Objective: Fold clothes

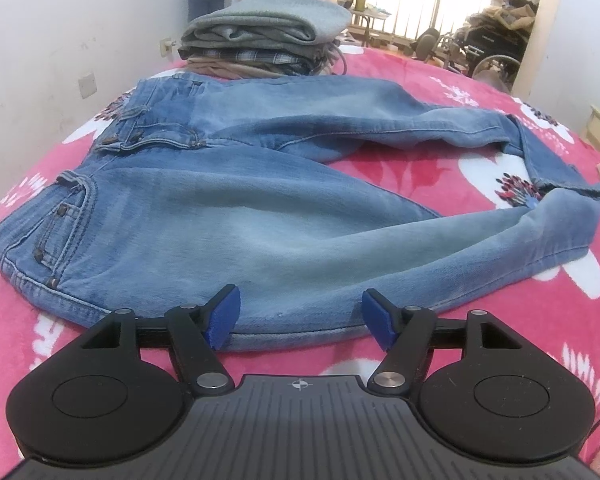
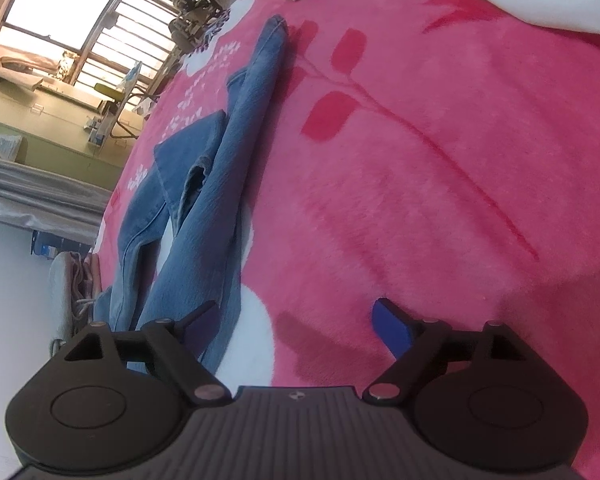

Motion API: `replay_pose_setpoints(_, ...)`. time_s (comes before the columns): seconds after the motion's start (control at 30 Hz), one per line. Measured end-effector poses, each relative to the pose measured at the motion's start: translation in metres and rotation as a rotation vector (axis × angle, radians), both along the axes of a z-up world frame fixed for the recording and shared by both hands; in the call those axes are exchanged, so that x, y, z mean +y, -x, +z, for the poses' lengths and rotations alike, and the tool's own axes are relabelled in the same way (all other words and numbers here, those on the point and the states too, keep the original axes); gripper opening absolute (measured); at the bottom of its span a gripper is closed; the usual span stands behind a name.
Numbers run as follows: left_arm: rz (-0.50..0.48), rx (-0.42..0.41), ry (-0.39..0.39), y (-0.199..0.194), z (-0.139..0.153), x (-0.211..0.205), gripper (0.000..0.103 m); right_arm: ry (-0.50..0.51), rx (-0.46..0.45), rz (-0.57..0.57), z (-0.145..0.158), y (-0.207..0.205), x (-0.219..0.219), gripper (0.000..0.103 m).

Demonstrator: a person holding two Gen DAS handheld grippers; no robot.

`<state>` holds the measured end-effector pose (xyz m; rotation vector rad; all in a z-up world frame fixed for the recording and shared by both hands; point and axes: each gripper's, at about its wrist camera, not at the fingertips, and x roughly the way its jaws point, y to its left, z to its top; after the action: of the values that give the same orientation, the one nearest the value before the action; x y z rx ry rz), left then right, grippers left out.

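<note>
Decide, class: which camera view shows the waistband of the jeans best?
The left wrist view: the waistband of the jeans shows plainly there, with pocket and rivets. The right wrist view shows only the legs stretching away; the waistband is not visible.

We see a bed covered by a fluffy pink blanket (image 1: 440,168) patterned with white and red flowers. Directly on it lies a pair of faded light-blue denim jeans (image 1: 228,216), spread flat with the legs splayed apart. Behind the jeans, a stack of folded grey and plaid clothes (image 1: 260,40) rests on the blanket.
</note>
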<state>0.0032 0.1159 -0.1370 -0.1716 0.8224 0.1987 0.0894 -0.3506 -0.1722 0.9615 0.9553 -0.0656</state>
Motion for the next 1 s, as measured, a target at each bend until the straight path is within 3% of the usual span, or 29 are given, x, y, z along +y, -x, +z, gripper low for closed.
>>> replay_pose_setpoints(0.47,-0.027,-0.026,-0.003,0.003,0.003,-0.002,0.07,0.011,0.01,0.007,0.002,-0.002,0.002,0.088)
replay_pose_setpoints(0.6,-0.098,-0.074,0.003,0.003,0.008,-0.009,0.073,0.009,0.05,0.024,0.011,-0.007,0.005,0.089)
replay_pose_setpoints(0.73,-0.21,-0.114,-0.032,-0.002,0.012,-0.025,0.074,-0.02,0.02,0.024,0.015,-0.023,0.002,0.089)
replay_pose_setpoints(0.87,-0.341,-0.095,-0.087,-0.012,0.007,-0.045,0.076,-0.052,-0.02,0.02,0.019,-0.04,-0.001,0.089)
replay_pose_setpoints(1.0,-0.399,-0.066,-0.157,-0.018,-0.006,-0.061,0.076,-0.022,-0.046,0.008,0.018,-0.073,-0.005,0.089)
